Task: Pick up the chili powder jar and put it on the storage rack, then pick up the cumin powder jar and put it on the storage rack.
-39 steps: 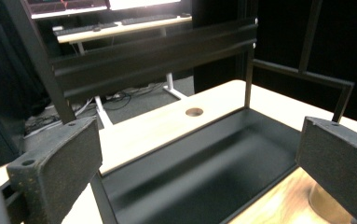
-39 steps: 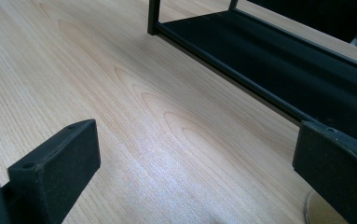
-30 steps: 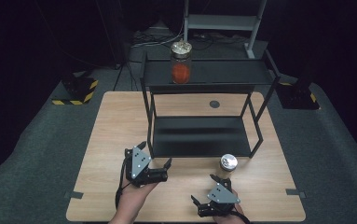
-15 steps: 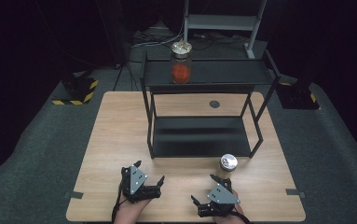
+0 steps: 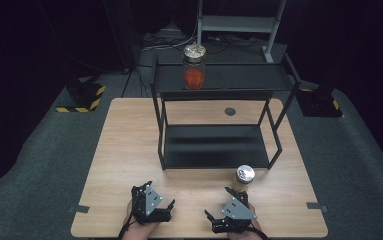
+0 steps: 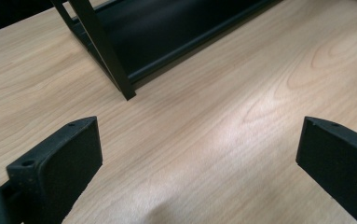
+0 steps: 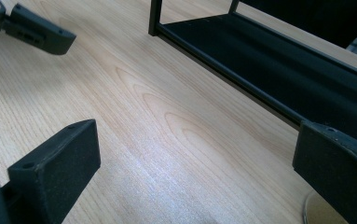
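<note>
Overhead, both tongs (image 5: 166, 206) (image 5: 210, 217) gape wide; the silver-lidded jar (image 5: 244, 177) stands beside the right.

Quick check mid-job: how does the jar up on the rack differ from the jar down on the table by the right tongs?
The jar on the rack stands on the black rack's top shelf, far from both tongs; the jar on the table stands on the wooden table just ahead of the right tongs. The rack jar shows red-orange contents through its glass and looks taller; the table jar's contents can't be made out. Both stand upright with metallic lids.
</note>
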Available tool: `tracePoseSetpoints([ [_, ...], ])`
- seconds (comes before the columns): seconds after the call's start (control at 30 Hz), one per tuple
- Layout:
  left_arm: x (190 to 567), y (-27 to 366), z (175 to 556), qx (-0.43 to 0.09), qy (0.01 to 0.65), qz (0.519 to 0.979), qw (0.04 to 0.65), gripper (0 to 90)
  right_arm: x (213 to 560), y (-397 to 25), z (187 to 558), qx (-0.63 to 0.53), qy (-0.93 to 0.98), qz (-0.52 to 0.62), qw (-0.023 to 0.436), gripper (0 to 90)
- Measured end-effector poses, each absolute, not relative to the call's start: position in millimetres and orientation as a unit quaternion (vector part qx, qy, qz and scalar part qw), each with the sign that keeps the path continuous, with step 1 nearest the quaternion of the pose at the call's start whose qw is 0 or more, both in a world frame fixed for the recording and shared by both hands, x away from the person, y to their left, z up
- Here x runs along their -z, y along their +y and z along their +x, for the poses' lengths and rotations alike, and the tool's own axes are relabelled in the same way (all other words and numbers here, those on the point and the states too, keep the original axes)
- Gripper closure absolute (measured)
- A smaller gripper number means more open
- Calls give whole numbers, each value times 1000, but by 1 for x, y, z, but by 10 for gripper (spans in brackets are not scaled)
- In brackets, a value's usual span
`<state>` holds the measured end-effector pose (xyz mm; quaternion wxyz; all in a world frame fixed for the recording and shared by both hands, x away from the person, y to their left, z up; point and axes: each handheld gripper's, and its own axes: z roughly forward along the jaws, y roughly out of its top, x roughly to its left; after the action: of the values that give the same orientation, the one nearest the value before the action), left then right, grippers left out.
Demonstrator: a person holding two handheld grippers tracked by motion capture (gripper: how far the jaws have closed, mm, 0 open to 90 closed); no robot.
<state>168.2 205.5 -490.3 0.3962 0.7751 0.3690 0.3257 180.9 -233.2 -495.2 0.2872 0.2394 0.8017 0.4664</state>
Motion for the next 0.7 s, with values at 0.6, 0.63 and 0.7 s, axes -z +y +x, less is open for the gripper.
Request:
tracePoseSetpoints([
  [0.6, 490, 198, 164, -341, 339, 793, 373, 7, 496, -237, 182, -476, 800, 235, 279, 0],
  [0.63, 490, 198, 164, -339, 339, 794, 373, 7, 497, -238, 182, -478, 799, 236, 278, 0],
  [0.7, 490, 198, 164, -339, 341, 794, 373, 7, 497, -239, 182, -481, 797, 236, 277, 0],
])
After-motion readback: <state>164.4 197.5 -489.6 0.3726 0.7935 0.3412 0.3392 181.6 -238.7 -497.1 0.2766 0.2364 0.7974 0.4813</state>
